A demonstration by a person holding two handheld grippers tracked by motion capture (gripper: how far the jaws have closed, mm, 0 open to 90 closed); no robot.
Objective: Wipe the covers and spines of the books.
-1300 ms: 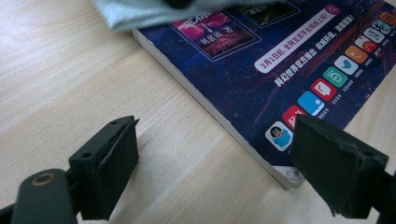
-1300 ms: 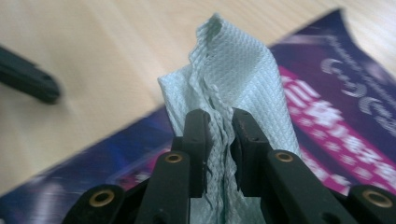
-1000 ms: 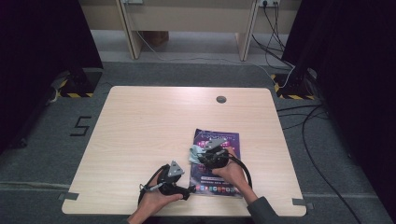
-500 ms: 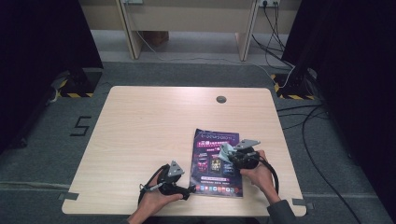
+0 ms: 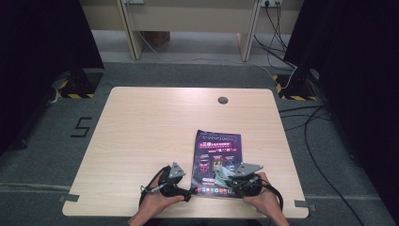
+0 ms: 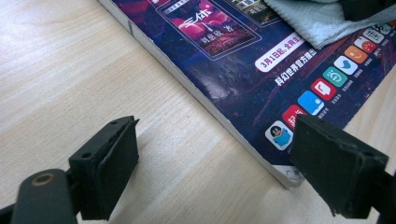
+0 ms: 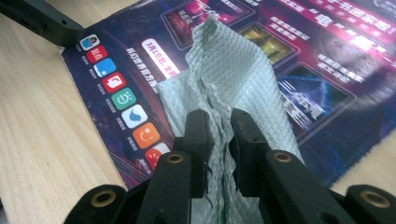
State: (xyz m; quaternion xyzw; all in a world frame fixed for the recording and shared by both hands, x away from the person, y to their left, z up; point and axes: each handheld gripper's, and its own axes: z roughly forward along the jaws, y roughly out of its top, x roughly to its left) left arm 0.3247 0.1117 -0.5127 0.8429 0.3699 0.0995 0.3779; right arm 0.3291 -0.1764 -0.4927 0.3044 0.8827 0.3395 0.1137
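Two black jaws of the right gripper (image 7: 217, 126) are pressed together on a pale green cloth (image 7: 233, 79), which bunches between the pads and fans out ahead of them. The cloth lies on the dark purple cover of a magazine (image 7: 299, 70), touching it. From above, this gripper (image 5: 230, 181) sits over the magazine's (image 5: 219, 146) near right corner, at the table's (image 5: 150, 122) front edge.

Beside it, the left gripper (image 6: 215, 163) has its jaws standing wide apart with nothing between the pads. One jaw hovers over bare wood; the other sits at the magazine's (image 6: 233, 70) near corner, by a row of coloured app icons. Whether that jaw touches the cover cannot be told. The cloth's (image 6: 313, 18) edge shows farther along the cover.
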